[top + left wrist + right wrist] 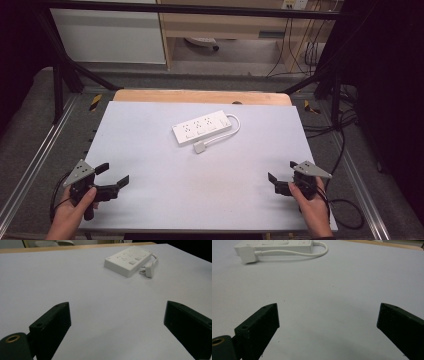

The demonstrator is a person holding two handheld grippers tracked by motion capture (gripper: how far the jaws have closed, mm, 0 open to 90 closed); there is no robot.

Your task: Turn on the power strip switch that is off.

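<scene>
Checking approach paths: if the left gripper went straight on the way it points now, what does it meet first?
Bare white table top at first. The left gripper, jaws open, aims just left of the power strip, so it likely passes beside it; depth is hard to judge.

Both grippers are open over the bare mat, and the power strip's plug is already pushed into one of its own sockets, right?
Not quite. The plug lies loose on the mat beside the power strip, as the high view shows. The left gripper and right gripper are open, holding nothing.

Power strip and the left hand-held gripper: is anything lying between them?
No, just bare table between the gripper and the power strip, seen in the left gripper view.
</scene>
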